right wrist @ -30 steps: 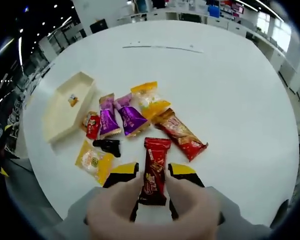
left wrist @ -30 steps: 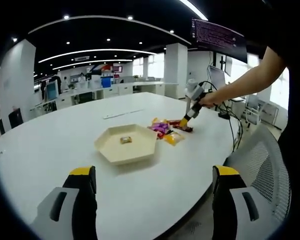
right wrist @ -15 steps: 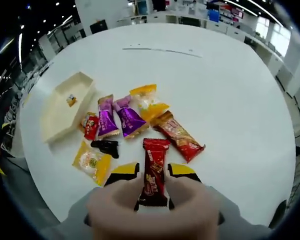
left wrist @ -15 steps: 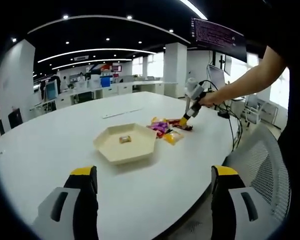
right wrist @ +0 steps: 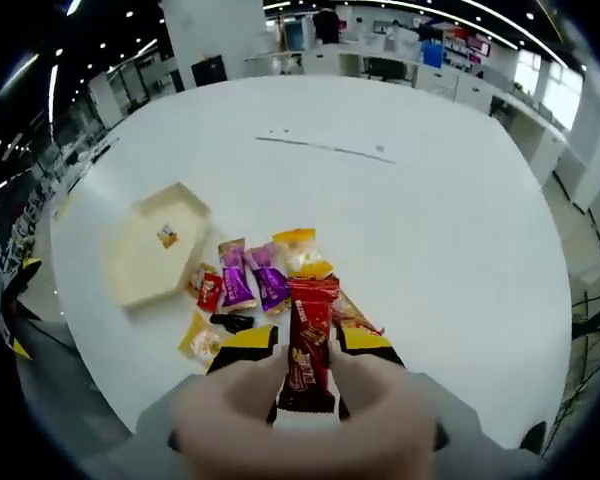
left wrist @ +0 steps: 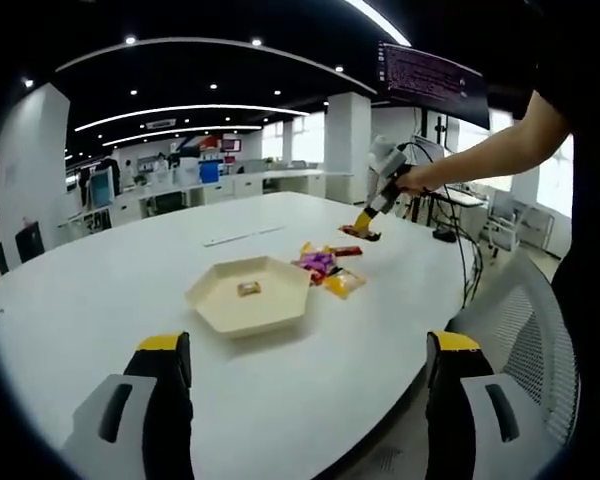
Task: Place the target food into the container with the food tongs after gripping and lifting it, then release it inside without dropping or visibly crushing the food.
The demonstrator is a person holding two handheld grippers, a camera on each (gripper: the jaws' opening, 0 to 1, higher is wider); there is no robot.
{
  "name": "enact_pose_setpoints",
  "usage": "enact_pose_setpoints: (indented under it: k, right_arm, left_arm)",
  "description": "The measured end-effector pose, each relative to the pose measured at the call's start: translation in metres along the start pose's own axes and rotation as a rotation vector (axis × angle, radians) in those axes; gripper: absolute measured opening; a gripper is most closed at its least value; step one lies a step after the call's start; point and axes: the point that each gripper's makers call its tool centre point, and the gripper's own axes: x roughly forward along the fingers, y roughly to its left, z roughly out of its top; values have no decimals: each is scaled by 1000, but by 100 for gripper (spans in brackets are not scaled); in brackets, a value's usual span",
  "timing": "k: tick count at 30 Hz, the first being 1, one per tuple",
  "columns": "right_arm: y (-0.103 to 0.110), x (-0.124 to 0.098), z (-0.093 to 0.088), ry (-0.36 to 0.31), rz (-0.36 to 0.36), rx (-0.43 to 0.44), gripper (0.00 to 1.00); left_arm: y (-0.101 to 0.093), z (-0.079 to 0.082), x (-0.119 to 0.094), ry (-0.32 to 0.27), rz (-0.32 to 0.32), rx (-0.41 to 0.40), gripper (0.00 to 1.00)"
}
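My right gripper (right wrist: 305, 345) is shut on a dark red snack bar (right wrist: 309, 340) and holds it in the air above the table. Below it lies a pile of wrapped snacks (right wrist: 255, 290): purple, yellow, red and a small black one. The cream hexagonal tray (right wrist: 145, 255) sits to the left of the pile with one small wrapped piece (right wrist: 167, 236) inside. In the left gripper view the right gripper (left wrist: 365, 222) hangs over the snack pile (left wrist: 325, 268), right of the tray (left wrist: 248, 297). My left gripper (left wrist: 305, 355) stands open near the table's front edge, holding nothing.
The round white table (left wrist: 110, 290) has a mesh office chair (left wrist: 525, 340) at its right edge. A person's arm (left wrist: 480, 160) reaches in from the right. Cables (left wrist: 460, 250) trail off the table's far right side. Desks and monitors stand in the background.
My right gripper has risen with the red snack bar, which has left the table; the pile looks smaller and farther below. The left gripper has stayed still.
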Motion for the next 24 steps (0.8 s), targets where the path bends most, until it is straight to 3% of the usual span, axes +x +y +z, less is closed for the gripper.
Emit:
enact_pose_setpoints:
  k: [8, 17, 24]
  right_arm:
    - [14, -17, 28, -40, 14, -53, 23]
    - [22, -16, 29, -17, 16, -64, 23]
    - [34, -19, 41, -20, 18, -87, 23]
  left_arm:
    - [-1, 4, -2, -20, 1, 1, 99]
    - [-3, 3, -11, -26, 5, 9, 98]
    - [-4, 2, -16, -32, 9, 5, 98]
